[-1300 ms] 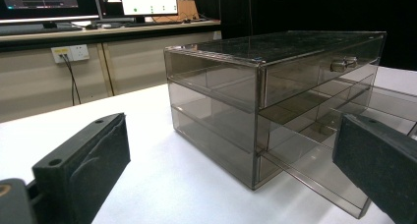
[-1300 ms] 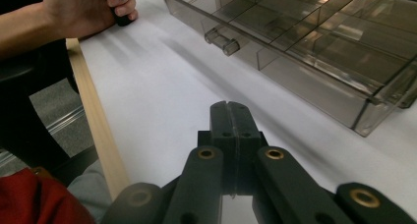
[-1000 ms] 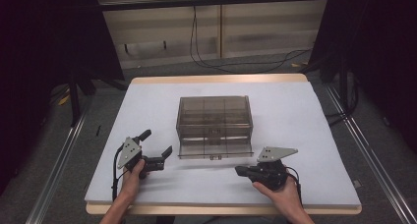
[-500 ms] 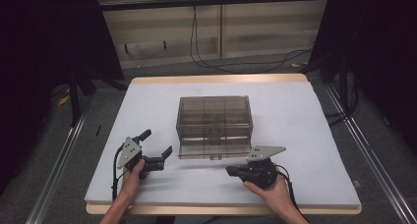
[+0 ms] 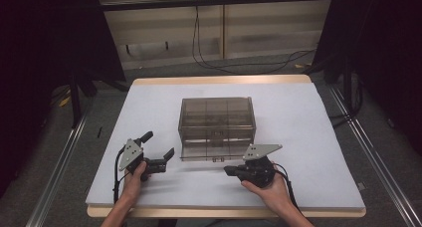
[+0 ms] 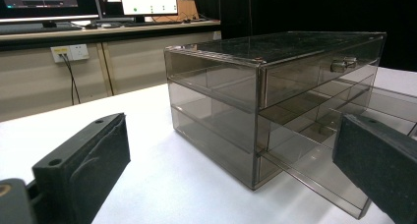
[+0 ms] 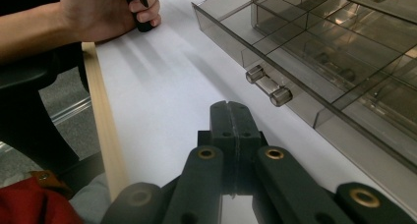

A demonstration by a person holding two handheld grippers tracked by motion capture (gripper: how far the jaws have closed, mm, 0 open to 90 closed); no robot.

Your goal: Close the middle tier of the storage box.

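Observation:
A smoked clear drawer cabinet (image 5: 216,118) stands mid-table, its bottom drawer (image 5: 215,153) pulled out toward me. My left gripper (image 5: 158,144) rests on the table left of the drawer, jaws wide open and empty. In the left gripper view its pads (image 6: 93,155) frame the cabinet (image 6: 275,86) and the pulled-out drawer (image 6: 319,184). My right gripper (image 5: 230,171) lies in front of the drawer, pointing left, shut on nothing. In the right gripper view its closed tips (image 7: 230,108) sit just short of the drawer's handle (image 7: 268,86), not touching it.
The white table top (image 5: 308,132) has a wooden front edge (image 7: 103,126) close to both hands. The other hand (image 7: 108,13) grips its tool near that edge. Cables trail from both grippers. A desk with monitors (image 6: 147,0) stands behind the table.
My right gripper has slid left along the table front, nearer the middle of the open drawer. The left gripper has stayed where it was.

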